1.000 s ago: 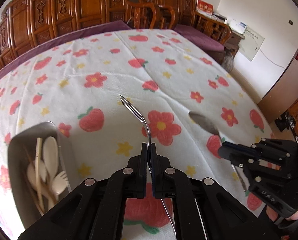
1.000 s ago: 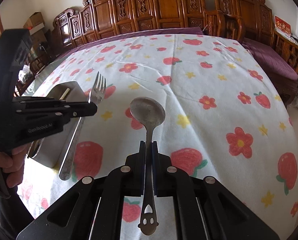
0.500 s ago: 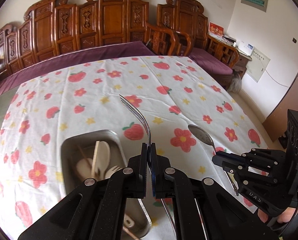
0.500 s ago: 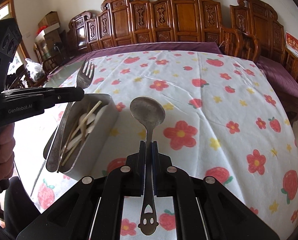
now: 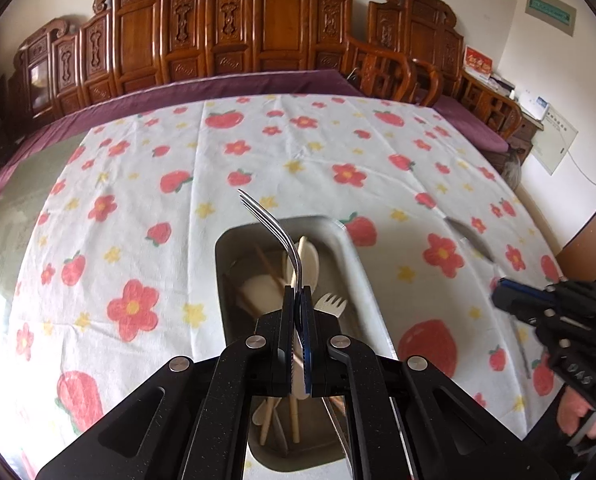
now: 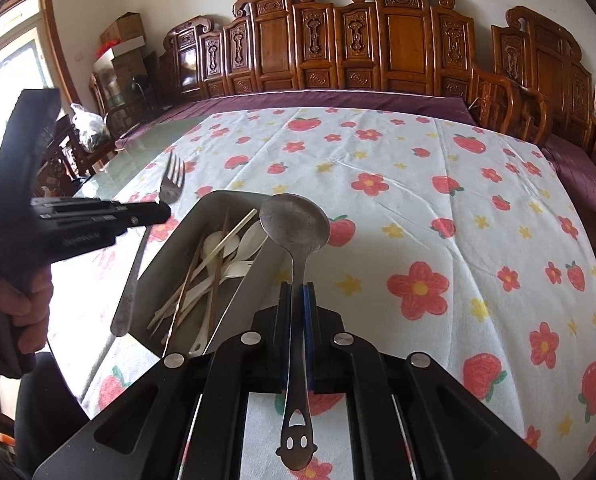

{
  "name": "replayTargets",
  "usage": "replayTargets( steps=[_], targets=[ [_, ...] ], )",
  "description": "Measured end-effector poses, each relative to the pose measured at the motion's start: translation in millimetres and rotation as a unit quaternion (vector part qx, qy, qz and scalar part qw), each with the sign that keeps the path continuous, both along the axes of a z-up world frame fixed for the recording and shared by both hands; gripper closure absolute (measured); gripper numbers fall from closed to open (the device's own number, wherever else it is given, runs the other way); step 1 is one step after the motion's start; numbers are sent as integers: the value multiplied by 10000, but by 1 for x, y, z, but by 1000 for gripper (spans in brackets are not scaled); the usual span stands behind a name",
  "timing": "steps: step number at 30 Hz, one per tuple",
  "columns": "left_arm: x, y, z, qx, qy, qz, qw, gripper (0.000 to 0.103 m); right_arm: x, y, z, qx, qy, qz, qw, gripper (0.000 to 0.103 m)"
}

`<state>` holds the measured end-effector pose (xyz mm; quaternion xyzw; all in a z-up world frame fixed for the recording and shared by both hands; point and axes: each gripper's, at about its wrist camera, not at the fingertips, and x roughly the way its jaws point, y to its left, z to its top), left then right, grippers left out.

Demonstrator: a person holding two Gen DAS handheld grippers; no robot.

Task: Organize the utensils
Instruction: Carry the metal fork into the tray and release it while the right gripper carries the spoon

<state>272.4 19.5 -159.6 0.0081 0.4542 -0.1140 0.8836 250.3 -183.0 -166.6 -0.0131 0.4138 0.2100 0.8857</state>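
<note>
Left wrist: left claw [image 5: 297,300] clamped on fork [image 5: 271,226], now over metal tray [image 5: 356,264], a second ago at 9 o'clock.
Right wrist: right claw [image 6: 297,300] pinching spoon [image 6: 295,226]; tray now at 10 o'clock, nearer. Drop-off looks imminent.

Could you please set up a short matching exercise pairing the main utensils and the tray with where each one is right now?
Things:
1. metal fork
2. metal spoon
3. white plastic fork
4. metal tray

Places:
A. lying inside the tray
B. clamped in the left gripper
C. resting on the strawberry tablecloth
D. clamped in the right gripper

Pairs: 1-B, 2-D, 3-A, 4-C
</note>
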Motion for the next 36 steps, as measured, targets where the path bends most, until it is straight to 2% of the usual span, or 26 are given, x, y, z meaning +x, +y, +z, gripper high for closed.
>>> replayTargets(
  steps=[5, 15, 36],
  targets=[
    [11, -2, -25, 55, 170, 61, 9998, 101, 3, -4, 0, -13, 24, -47, 10000, 96],
    [30, -9, -56, 233, 464, 109, 9986, 100, 8, -5, -7, -2, 103, -56, 9999, 96],
    [4, 20, -6, 102, 32, 212, 9997, 100, 14, 46, -5, 99, 68, 323, 9994, 96]
  ],
)
